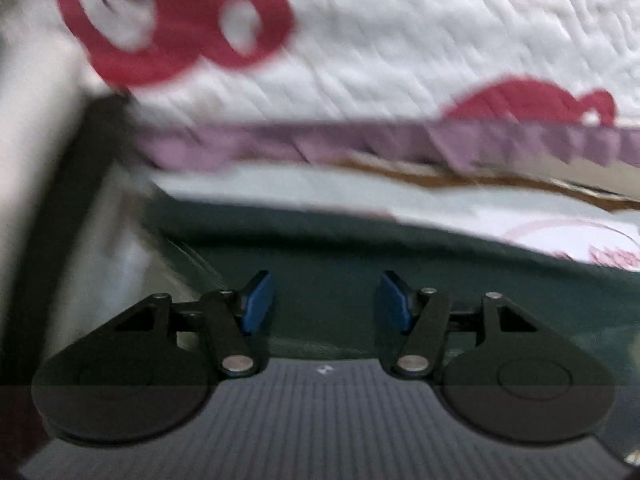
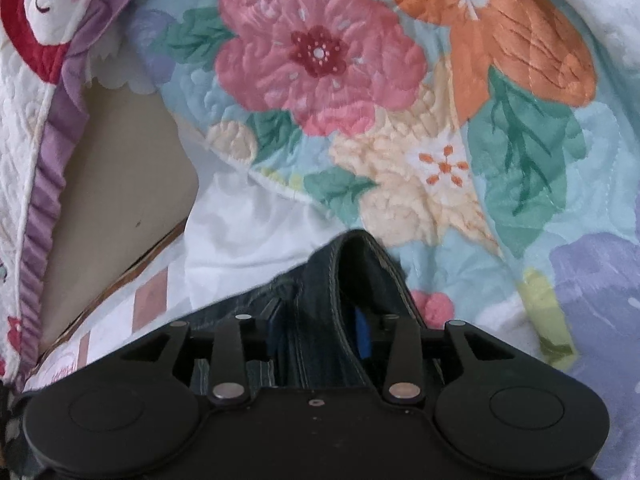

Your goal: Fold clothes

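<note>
Right now a dark denim garment [image 2: 336, 300], most likely jeans judging by its pale double stitching, is bunched between the right tongs [image 2: 320, 332]. One stitched band loops up in an arch just ahead of the fingers, and the rest of the cloth trails down under the tool, out of sight. The blue pads [image 2: 362, 340] are mostly buried in the fabric, so the right tongs appear to be pinching the denim. The garment hangs just above a quilted bedspread [image 2: 400, 100] printed with large pink, orange and cream flowers on pale blue. To the left lies a white sheet [image 2: 240, 232], and beyond it a white quilt with red motifs and a purple ruffled edge [image 2: 44, 200]. In the blurred left wrist view, the left tongs [image 1: 324, 304] stand spread wide with nothing between their blue pads [image 1: 258, 304]. They sit low over a dark greenish surface that I cannot identify, facing the same ruffled white quilt [image 1: 360, 40]. As a judgement, the step in hand is carrying or lifting the denim by one end. The frames do not settle whether a fold has been made. Any next move calls for the free left tongs to catch a second point on the cloth so it can be held taut.
</note>
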Demonstrator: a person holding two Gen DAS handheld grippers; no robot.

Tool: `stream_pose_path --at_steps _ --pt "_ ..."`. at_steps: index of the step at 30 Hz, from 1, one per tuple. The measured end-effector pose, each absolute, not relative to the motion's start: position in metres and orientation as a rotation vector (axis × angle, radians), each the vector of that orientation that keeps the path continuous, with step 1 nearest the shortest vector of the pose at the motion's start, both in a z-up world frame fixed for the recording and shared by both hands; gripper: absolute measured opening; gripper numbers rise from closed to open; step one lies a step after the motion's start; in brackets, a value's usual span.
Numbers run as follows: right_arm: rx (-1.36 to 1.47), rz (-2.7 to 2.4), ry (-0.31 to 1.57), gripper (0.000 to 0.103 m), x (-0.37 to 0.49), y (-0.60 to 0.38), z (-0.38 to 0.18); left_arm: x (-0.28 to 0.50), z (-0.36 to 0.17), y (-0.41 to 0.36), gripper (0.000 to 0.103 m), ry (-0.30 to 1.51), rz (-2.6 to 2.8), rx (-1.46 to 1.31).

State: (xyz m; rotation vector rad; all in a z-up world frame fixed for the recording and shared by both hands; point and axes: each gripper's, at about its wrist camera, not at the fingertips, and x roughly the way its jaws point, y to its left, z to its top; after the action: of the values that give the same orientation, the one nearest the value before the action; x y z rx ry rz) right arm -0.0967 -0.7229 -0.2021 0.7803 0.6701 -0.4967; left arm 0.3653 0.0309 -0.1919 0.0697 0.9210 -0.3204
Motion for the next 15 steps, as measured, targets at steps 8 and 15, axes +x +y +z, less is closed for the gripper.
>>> stream_pose_path --at_steps 8,15 --pt "0.754 -0.503 0.690 0.042 -0.088 -0.723 -0.192 0.417 -0.201 0.028 0.059 0.825 -0.100 0.139" --pt "0.755 -0.530 0.707 0.042 -0.093 -0.721 -0.196 0.431 -0.196 0.029 0.057 0.799 -0.008 0.156"
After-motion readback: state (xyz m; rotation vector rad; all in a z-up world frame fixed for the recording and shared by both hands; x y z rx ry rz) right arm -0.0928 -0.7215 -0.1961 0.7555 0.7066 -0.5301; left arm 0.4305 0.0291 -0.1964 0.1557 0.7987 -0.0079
